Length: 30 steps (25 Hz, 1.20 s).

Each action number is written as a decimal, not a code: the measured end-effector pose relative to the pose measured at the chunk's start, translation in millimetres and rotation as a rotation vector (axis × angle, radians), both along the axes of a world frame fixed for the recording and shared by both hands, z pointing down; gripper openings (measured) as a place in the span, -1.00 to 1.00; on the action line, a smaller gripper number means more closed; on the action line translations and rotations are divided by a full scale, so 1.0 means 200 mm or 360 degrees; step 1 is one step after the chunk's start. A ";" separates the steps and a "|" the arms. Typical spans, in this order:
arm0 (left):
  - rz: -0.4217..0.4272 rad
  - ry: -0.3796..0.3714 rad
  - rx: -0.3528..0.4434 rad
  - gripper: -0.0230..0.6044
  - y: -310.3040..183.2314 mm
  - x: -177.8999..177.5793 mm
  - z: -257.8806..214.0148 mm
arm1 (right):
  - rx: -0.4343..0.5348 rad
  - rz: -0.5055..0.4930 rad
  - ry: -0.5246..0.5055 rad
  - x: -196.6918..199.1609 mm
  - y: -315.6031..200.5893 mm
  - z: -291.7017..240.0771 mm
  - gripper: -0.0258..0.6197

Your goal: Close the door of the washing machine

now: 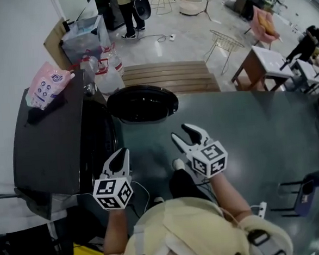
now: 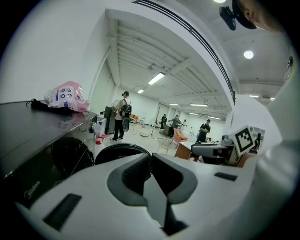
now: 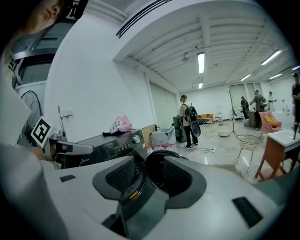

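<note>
Approach step toward open door [image 1: 141, 103] (swung out from machine [image 1: 51, 142]): right gripper [image 1: 179, 131] spread, left gripper [image 1: 120, 154] closed, both empty, short of door. Next: push door shut.

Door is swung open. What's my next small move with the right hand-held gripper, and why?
Probably carry the right hand-held gripper forward up to the door, ready to push it toward the washing machine. The door stands wide open, and the gripper's open, empty jaws are well short of it.
</note>
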<state>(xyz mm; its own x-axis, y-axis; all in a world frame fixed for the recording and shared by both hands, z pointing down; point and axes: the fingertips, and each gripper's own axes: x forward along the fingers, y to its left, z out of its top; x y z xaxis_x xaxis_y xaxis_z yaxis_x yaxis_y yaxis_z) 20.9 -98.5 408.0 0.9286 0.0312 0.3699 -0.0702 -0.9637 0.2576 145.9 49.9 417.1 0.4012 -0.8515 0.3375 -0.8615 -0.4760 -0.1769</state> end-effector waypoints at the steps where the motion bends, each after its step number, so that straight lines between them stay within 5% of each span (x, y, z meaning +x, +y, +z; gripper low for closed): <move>1: -0.0021 0.0005 -0.0010 -0.91 0.00 0.06 0.01 | -0.0020 -0.0031 -0.0001 0.06 -0.02 0.02 -0.38; 13: -0.0211 -0.0083 -0.0031 -0.91 -0.07 0.59 0.14 | -0.0198 -0.0225 -0.0083 0.64 -0.12 0.34 -0.38; 30: -0.0322 -0.0289 0.0036 -0.91 -0.15 1.05 0.41 | -0.0413 -0.0407 -0.0095 1.22 -0.21 0.83 -0.38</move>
